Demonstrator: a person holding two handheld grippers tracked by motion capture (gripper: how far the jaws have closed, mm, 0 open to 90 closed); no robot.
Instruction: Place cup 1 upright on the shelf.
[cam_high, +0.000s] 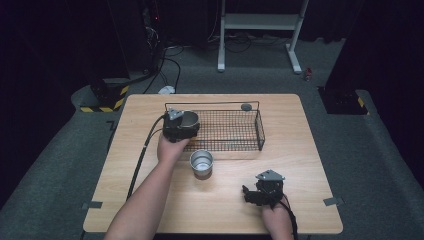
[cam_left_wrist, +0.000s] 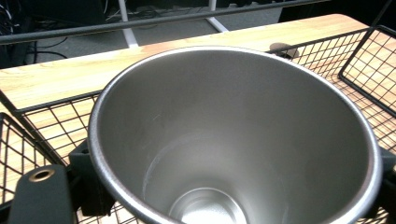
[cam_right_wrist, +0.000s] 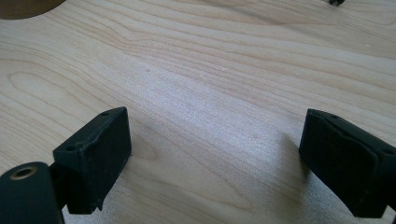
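Observation:
My left gripper (cam_high: 181, 126) is shut on a steel cup (cam_high: 188, 119) and holds it upright over the left end of a black wire basket (cam_high: 235, 131). In the left gripper view the cup (cam_left_wrist: 233, 135) opens toward the camera, empty inside, pinched between the two jaws, with the basket's mesh (cam_left_wrist: 56, 121) beneath it. A second steel cup (cam_high: 201, 162) stands on the table just in front of the basket. My right gripper (cam_high: 248, 193) rests low near the front right of the table. It stands open (cam_right_wrist: 215, 158) over bare wood, with nothing between its fingers.
The wooden table (cam_high: 150, 200) ends close behind the basket. A small grey round disc (cam_high: 246, 106) lies at the back, behind the basket's rear wall. A white metal frame (cam_high: 260, 22) stands on the floor beyond the table.

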